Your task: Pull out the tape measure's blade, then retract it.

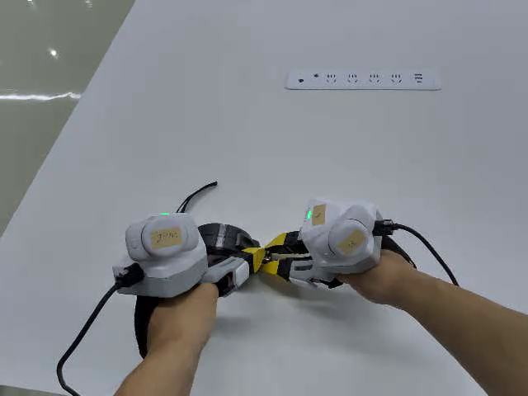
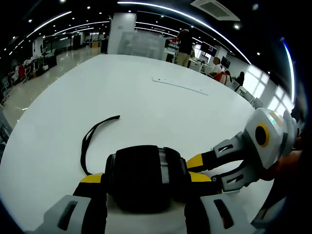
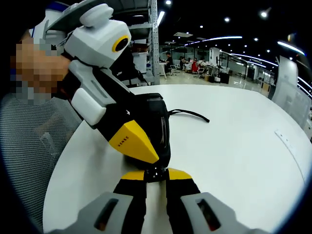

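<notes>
The left gripper (image 2: 146, 179) is clamping its yellow-tipped jaws on either side of the tape measure (image 2: 141, 170), a squat black case with a grey band across its face, which is sitting on the white table (image 1: 247, 124) close to the near edge. The right gripper (image 3: 155, 174) is meeting it head-on, its jaws drawn almost together and pinching the blade tip (image 3: 155, 172), a small dark piece right at the case's mouth; no length of blade is showing between the case and the jaws. In the head view the two sets of yellow tips are almost touching, the left gripper (image 1: 252, 260) coming in from the left and the right gripper (image 1: 276, 256) from the right, both lying low over the table and pointing at each other. A black wrist strap (image 2: 90, 136) is trailing off the case and curling across the table behind it. The left hand (image 1: 186, 309) and the right hand (image 1: 379, 276) are each wrapping a gripper body from behind, forearms angling in from the near edge. A white power strip (image 1: 363, 79) is lying well apart, farther up the table.
</notes>
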Demonstrator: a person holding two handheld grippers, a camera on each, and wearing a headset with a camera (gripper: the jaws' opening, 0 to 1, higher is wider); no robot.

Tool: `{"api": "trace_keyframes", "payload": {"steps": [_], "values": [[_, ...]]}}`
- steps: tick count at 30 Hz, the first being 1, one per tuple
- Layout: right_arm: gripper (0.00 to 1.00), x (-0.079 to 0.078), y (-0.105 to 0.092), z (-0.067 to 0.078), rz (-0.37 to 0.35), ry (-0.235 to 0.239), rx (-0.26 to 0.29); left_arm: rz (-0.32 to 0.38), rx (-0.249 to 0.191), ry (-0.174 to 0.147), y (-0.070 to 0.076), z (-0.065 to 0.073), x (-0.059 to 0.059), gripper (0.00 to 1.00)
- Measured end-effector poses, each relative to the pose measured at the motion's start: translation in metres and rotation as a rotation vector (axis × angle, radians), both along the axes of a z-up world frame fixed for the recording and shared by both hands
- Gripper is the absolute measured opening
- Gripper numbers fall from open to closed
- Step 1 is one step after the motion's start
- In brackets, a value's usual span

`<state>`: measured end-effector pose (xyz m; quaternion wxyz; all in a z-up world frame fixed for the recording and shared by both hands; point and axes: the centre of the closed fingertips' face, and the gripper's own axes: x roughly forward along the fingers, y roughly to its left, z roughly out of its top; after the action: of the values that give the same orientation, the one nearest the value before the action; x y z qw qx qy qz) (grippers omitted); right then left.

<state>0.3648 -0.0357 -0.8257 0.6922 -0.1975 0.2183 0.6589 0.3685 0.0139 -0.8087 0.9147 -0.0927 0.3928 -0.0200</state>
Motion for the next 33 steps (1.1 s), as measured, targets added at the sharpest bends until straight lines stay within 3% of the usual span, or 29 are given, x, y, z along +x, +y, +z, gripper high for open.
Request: {"api": "trace_keyframes", "payload": {"steps": [13,19,33], "values": [[0.14,0.0011,0.0000,-0.0010,0.009,-0.017,-0.030,0.003,-0.002,-0.001,-0.0009,-0.0011,0.0018,0.63],[0.15,0.0001,0.0005,-0.0002,0.026,-0.052,-0.062,0.002,0.014,0.001,-0.0016,-0.0009,0.0020,0.64],[0.19,0.0037,-0.0010,0.0010,0.011,-0.057,-0.089,-0.024,0.041,0.004,-0.0007,0.0014,0.0024,0.67]]}}
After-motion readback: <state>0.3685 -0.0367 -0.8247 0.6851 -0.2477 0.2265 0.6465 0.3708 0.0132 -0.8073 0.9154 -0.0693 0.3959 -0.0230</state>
